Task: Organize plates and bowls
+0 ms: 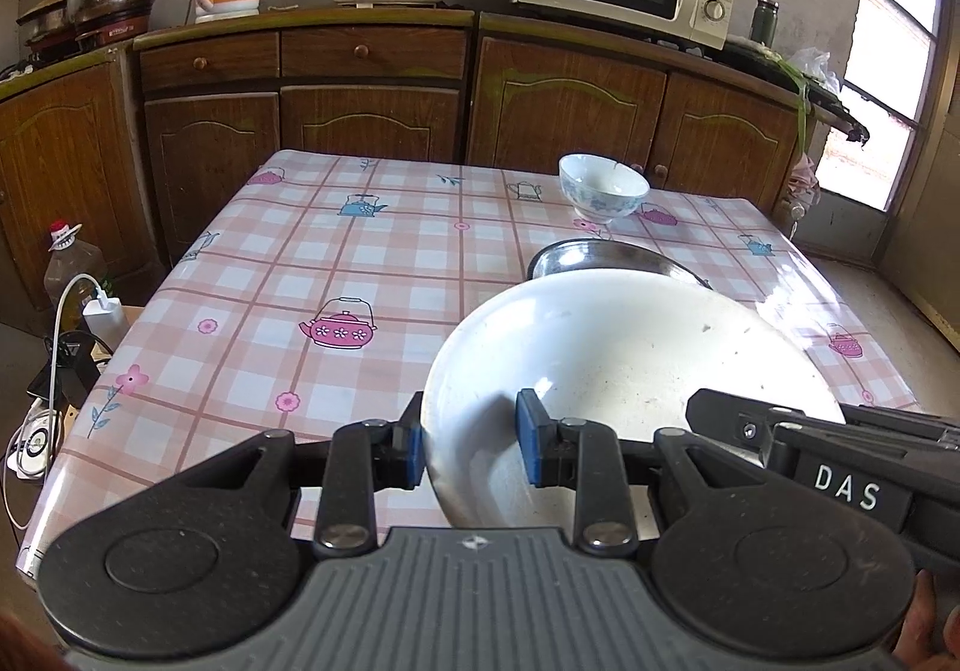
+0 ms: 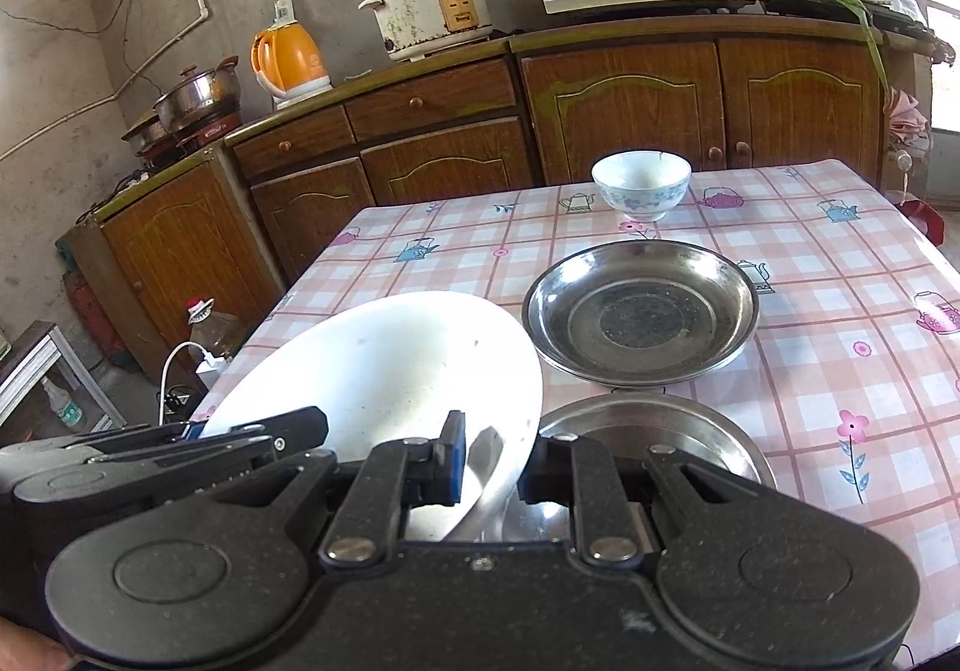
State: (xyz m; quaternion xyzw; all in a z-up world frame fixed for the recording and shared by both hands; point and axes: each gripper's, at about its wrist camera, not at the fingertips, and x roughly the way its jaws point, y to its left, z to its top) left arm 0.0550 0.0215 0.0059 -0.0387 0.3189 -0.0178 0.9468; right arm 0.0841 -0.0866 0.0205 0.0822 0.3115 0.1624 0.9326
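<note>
Both hand-held grippers clamped the large white round plate point(image 2: 384, 365): left point(image 1: 470, 446) on its left rim, right point(image 2: 489, 461) on its right rim. Plate was tilted above the checked desk point(image 2: 840, 263), over a steel dish point(image 2: 654, 431), near the blue-flowered bowl point(image 2: 641, 183).

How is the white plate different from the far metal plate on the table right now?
The white plate is tilted, held off the cloth by both grippers; the metal plate lies flat on the table, untouched. The white plate is matte and pale; the metal plate is shiny grey with a dark centre. Both are round, shallow and empty.
</note>
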